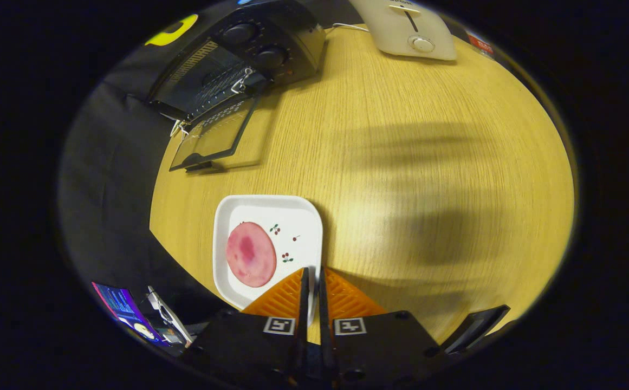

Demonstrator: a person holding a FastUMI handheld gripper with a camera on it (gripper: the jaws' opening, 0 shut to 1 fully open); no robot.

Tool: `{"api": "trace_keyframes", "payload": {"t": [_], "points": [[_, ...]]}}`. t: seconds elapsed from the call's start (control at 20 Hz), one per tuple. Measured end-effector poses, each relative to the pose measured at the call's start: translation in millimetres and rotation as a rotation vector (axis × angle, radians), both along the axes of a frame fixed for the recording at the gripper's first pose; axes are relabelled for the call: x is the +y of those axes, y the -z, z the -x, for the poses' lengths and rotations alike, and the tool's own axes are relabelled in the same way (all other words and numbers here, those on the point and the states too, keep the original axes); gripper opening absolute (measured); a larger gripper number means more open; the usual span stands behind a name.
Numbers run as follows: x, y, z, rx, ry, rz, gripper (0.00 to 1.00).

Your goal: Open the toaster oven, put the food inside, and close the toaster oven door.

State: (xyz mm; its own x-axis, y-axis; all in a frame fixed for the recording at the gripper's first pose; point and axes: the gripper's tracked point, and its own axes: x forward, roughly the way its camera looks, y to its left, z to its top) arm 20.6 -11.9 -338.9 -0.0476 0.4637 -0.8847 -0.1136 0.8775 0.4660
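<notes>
A round wooden table (401, 162) with pale yellow grain takes up most of the scene, and soft dark shadows lie across its middle and near side. A white toaster (406, 27) stands at its far edge, a thin cable beside it. Black cloth (108, 179) hangs along the table's left side.

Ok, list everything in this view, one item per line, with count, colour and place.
black toaster oven: one, black, far end of the table, glass door folded down open.
white pop-up toaster: one, off-white, far edge, to the right of the oven.
square white plate: one, white with small cherry prints, just ahead of the fingers.
round pink slice of food: one, pink, lying on the plate.
light wooden table: one, pale wood, under everything.
gripper: one, fingers closed together, tips at the plate's near rim, holding nothing.
</notes>
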Motion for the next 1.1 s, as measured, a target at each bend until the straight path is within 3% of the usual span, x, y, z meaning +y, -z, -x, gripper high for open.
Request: {"api": "trace_keyframes", "payload": {"t": [0.05, 0.2, 0.35, 1.1], "points": [[1.0, 2.3, 0.3, 0.031, 0.024, -0.018, 0.05], [-0.4, -2.6, 0.8, 0.058, 0.073, -0.06, 0.02], [2.7, -0.9, 2.8, 0.059, 0.067, -0.097, 0.02], [13.3, -1.3, 14.4, 0.027, 0.293, -0.302, 0.02]]}}
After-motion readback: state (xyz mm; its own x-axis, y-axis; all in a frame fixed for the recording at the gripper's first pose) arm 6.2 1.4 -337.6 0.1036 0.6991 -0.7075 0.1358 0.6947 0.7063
